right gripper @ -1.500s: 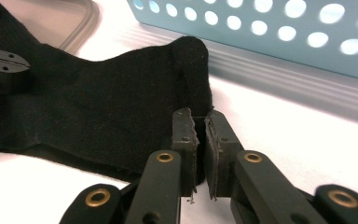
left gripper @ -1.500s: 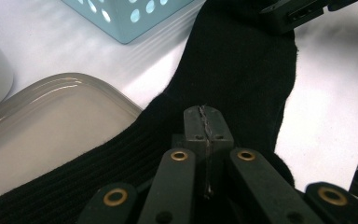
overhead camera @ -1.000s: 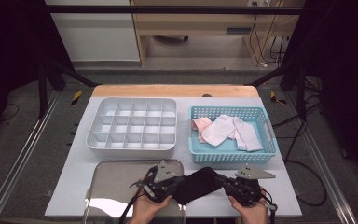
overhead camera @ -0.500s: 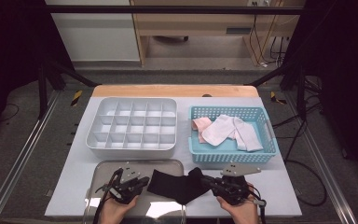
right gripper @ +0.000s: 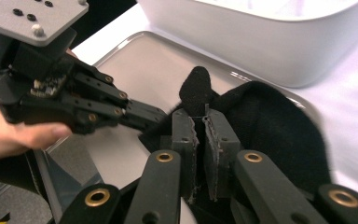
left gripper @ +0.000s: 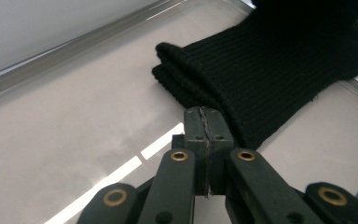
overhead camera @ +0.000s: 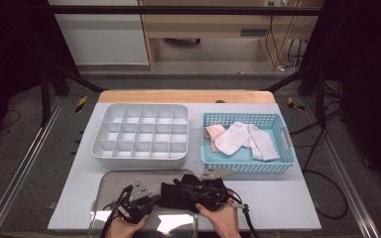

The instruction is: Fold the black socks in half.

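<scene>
A black sock (overhead camera: 169,197) lies bunched on the right part of a metal tray (overhead camera: 114,183) at the table's near edge. My right gripper (overhead camera: 181,190) points left and is shut on a fold of the black sock (right gripper: 279,135), with a tuft of fabric sticking up past its pads. My left gripper (overhead camera: 155,199) is shut with nothing in it. Its tip (left gripper: 204,114) rests just in front of the folded ribbed cuff of the sock (left gripper: 270,70), above the tray floor (left gripper: 74,116). In the right gripper view the left gripper (right gripper: 161,115) nearly meets my right jaws.
A white compartment organiser (overhead camera: 141,134) stands behind the tray, and its wall (right gripper: 261,42) is close by. To its right a blue basket (overhead camera: 248,166) holds white and pink socks (overhead camera: 238,138). White table surface extends right of the tray.
My right gripper has moved left with the sock, folding it onto the tray. My left gripper pulled back to the left off the sock, then stayed nearly still.
</scene>
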A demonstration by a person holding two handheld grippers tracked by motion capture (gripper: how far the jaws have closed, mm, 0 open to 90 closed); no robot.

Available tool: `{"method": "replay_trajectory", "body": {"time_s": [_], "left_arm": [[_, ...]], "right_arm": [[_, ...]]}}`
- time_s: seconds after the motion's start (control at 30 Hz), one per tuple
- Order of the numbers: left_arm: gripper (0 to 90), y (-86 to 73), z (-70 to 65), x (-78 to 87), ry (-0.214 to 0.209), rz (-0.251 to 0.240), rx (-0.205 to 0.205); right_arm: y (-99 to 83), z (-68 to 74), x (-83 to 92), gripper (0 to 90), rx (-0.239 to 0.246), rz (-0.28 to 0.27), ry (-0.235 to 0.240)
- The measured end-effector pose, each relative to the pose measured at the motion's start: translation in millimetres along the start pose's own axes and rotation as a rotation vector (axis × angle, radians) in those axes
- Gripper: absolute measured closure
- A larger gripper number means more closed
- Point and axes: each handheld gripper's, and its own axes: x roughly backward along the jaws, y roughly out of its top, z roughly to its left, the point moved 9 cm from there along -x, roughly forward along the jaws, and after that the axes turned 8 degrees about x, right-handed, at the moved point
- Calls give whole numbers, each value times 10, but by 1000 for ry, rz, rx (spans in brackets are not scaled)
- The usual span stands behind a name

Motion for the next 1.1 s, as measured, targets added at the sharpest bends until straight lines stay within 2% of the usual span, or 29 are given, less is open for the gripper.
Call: {"method": "replay_trajectory", "body": {"time_s": [0.07, 0.17, 0.4, 0.57, 0.67, 0.77, 0.87, 0.9, 0.93, 1.0, 1.1], "left_arm": [[894, -3, 4, -3, -1, 0, 3], [893, 11, 38, 27, -4, -11, 14], [893, 132, 293, 253, 28, -96, 88], [893, 140, 387, 295, 36, -111, 121], [889, 138, 374, 288, 34, -110, 119], [884, 131, 345, 274, 29, -103, 110], [883, 113, 315, 252, 26, -90, 104], [882, 108, 304, 246, 25, -88, 100], [882, 103, 293, 239, 25, -85, 99], [882, 88, 266, 221, 23, -78, 92], [883, 52, 208, 183, 14, -61, 79]], "right_arm": [[2, 66, -146, 839, 8, 27, 3], [-21, 94, -229, 838, 13, 45, 5], [-135, 120, -412, 829, 49, 106, -24], [-228, 167, -533, 790, 54, 134, -14], [-205, 197, -498, 736, 70, 118, 4], [-105, 200, -361, 690, 78, 59, 25], [-42, 162, -224, 674, 89, 17, 17], [-59, 120, -182, 659, 105, 19, -9], [-59, 120, -182, 659, 105, 19, -9], [-126, 79, -192, 635, 119, 39, -38], [-237, 96, -253, 619, 133, 64, -26]]}}
